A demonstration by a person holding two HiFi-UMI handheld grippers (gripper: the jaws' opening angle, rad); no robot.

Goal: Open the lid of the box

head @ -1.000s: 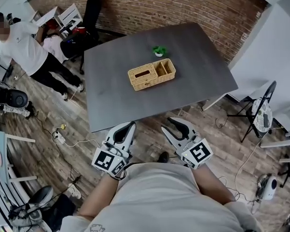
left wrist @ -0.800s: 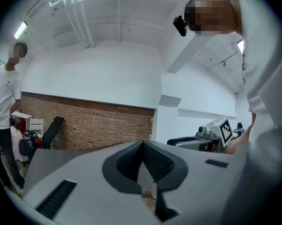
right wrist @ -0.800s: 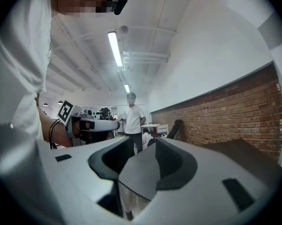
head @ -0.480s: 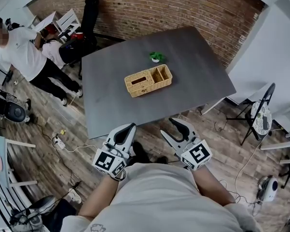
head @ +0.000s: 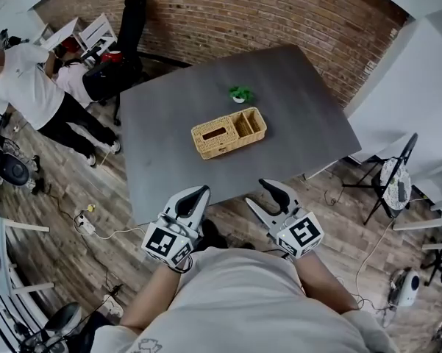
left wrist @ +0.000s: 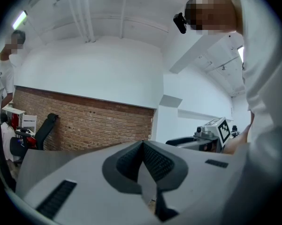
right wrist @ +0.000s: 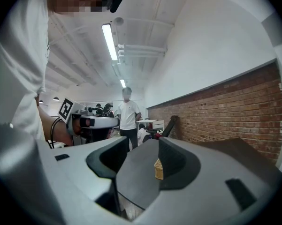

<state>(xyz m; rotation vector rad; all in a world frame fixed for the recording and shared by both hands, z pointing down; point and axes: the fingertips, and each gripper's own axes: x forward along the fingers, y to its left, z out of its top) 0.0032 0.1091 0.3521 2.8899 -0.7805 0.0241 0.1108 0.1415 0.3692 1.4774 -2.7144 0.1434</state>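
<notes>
A woven wicker box [head: 229, 132] lies in the middle of the dark grey table [head: 162, 145]; its left part has a slotted lid, its right part shows open compartments. Both grippers hang in front of the table's near edge, well short of the box. My left gripper [head: 195, 195] is shut with nothing in it; its pads meet in the left gripper view [left wrist: 141, 146]. My right gripper [head: 267, 197] is open, its jaws are opening and nothing is between them. Past those jaws [right wrist: 141, 149] a corner of the box [right wrist: 158, 169] shows far off.
A small green plant [head: 240, 93] stands just behind the box. A person [head: 22, 87] stands at the far left by chairs and a desk. A brick wall [head: 279, 20] runs behind the table. A folding chair [head: 393, 175] stands at the right, and cables lie on the wood floor.
The right gripper's jaws stand a little wider. Both grippers stay in front of the table's near edge. The person at the left has shifted further left in the view.
</notes>
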